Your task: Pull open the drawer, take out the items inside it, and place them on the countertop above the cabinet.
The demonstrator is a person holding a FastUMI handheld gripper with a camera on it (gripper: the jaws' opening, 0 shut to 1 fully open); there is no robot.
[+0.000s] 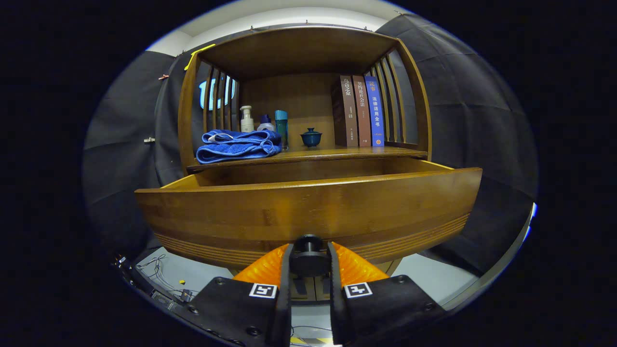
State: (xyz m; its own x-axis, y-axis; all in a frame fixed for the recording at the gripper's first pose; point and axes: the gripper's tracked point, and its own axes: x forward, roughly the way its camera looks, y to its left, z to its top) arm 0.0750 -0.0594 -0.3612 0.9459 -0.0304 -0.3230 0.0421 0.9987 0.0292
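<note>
The wooden drawer (308, 209) of the cabinet stands pulled out toward me, its curved front panel filling the space just beyond the fingers. My gripper (309, 255) is shut on the drawer's dark round knob (308, 251), one finger pressing each side of it. From this low angle the drawer's inside is hidden; I see just its top rim and inner side walls. Above it runs the countertop (332, 153), the wooden shelf surface of the cabinet.
On the countertop lie a folded blue towel (238, 144), a white pump bottle (247, 119), a small bottle (265, 124), a teal bottle (281, 126), a dark lidded cup (311, 137) and three upright books (359, 111). Slatted side rails flank the shelf. Cables lie on the floor at lower left.
</note>
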